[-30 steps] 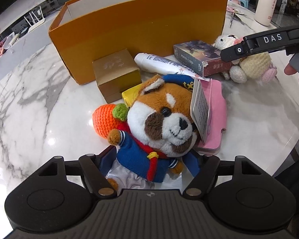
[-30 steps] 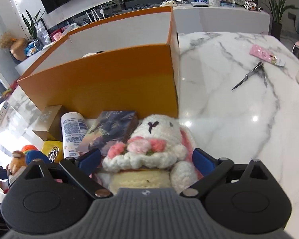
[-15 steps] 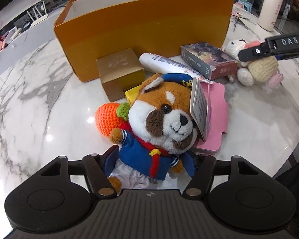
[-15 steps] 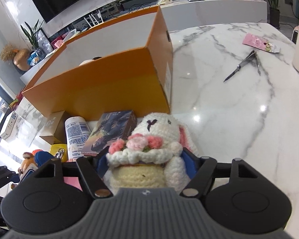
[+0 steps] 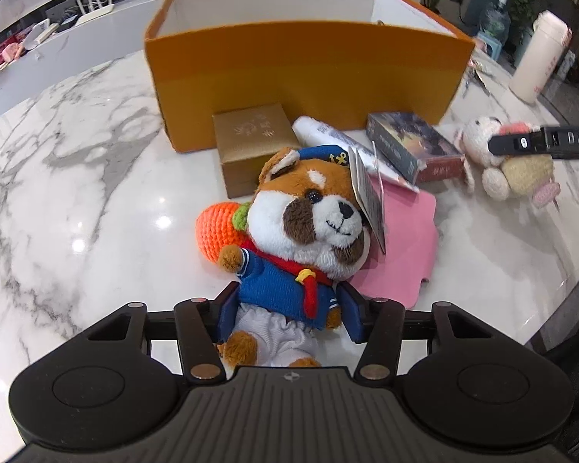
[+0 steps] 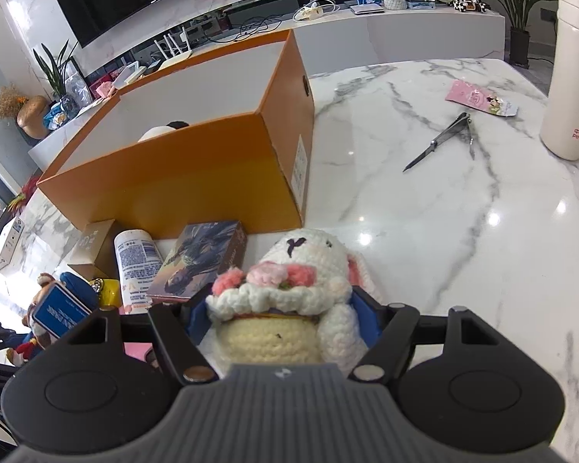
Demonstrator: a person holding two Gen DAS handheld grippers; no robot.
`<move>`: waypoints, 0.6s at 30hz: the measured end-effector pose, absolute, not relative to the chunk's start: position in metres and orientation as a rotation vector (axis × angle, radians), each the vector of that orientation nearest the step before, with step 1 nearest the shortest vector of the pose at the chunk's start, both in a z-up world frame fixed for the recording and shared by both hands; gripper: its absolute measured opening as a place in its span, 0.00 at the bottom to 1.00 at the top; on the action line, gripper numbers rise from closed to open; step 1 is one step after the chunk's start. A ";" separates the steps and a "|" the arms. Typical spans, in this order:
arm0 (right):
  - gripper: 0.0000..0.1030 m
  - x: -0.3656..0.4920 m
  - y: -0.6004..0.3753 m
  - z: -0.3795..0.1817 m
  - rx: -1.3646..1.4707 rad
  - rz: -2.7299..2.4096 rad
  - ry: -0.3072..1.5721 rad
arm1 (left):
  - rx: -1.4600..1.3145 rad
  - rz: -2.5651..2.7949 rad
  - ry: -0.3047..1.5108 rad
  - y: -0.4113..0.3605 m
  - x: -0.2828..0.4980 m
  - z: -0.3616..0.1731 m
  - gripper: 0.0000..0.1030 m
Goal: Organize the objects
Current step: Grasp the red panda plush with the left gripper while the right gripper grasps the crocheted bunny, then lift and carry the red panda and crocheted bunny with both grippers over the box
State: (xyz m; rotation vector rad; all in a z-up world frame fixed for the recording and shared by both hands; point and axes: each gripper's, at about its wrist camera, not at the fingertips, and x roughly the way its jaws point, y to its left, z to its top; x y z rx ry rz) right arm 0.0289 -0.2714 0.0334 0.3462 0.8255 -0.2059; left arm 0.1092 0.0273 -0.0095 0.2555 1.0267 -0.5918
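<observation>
My left gripper [image 5: 287,314] is shut on the sailor fox plush [image 5: 308,231], gripping its blue body, lifted slightly over the marble table [image 5: 77,193]. My right gripper [image 6: 283,318] is shut on the crocheted white bunny [image 6: 289,301], also seen in the left wrist view [image 5: 509,169]. The open orange box [image 5: 305,65] stands behind the objects; it also shows in the right wrist view [image 6: 197,177], with a white and black item inside.
In front of the box lie a gold box [image 5: 251,139], a white tube [image 5: 328,135], a dark card box [image 5: 417,146], an orange crochet ball [image 5: 216,227] and a pink pouch [image 5: 401,247]. Scissors [image 6: 440,142], a pink packet [image 6: 480,98] and a white flask [image 6: 571,77] sit right.
Both grippers have risen and pulled back with their toys. The right jaws closed in on the bunny. The box now looks farther and more of its inside shows.
</observation>
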 end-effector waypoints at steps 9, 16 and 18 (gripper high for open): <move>0.71 0.028 -0.271 0.033 0.350 -0.194 0.837 | 0.229 -0.579 1.051 0.032 0.111 -0.011 0.59; 0.71 0.024 -0.271 0.042 0.358 -0.178 0.804 | 0.198 -0.555 0.993 0.039 0.110 0.003 0.59; 0.71 0.023 -0.269 0.045 0.357 -0.169 0.801 | 0.184 -0.546 0.974 0.041 0.111 0.008 0.59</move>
